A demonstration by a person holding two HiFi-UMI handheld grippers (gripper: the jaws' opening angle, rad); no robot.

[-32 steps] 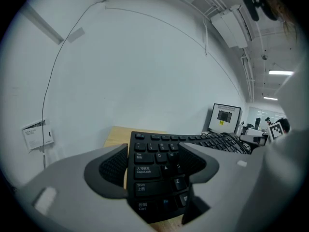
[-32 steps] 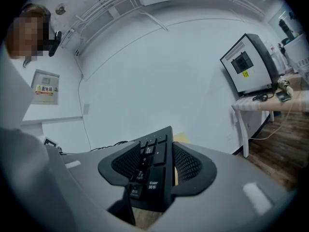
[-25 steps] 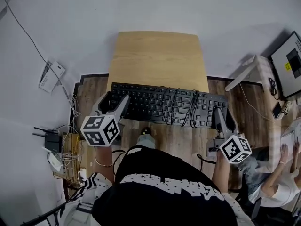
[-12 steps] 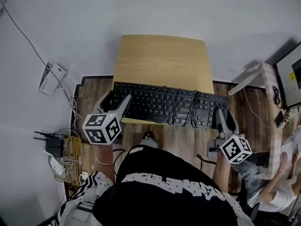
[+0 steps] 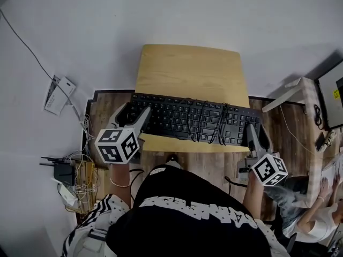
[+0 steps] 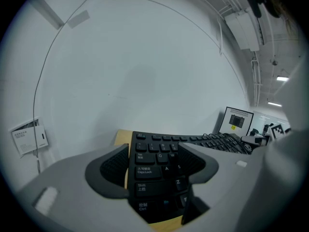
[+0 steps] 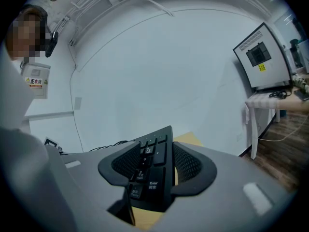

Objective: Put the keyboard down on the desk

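A long black keyboard (image 5: 195, 118) with its cable looped over the keys is held across the near edge of a small light wooden desk (image 5: 190, 73). My left gripper (image 5: 136, 119) is shut on the keyboard's left end (image 6: 157, 170), the Caps Lock and Shift keys between its jaws. My right gripper (image 5: 252, 134) is shut on the number-pad end (image 7: 149, 173). Whether the keyboard touches the desk top I cannot tell. The desk (image 6: 123, 139) shows beyond the keyboard in the left gripper view.
A white wall stands behind the desk. At the left, on the wooden floor, lie a white box (image 5: 59, 93), a router (image 5: 60, 169) and tangled cables. A white table (image 5: 303, 92) with a monitor (image 7: 258, 57) stands at the right. A seated person (image 5: 316, 218) is at the lower right.
The keyboard and both grippers have moved forward over the desk's near edge; more of the keyboard now overlaps the desk top. Both grips stay unchanged.
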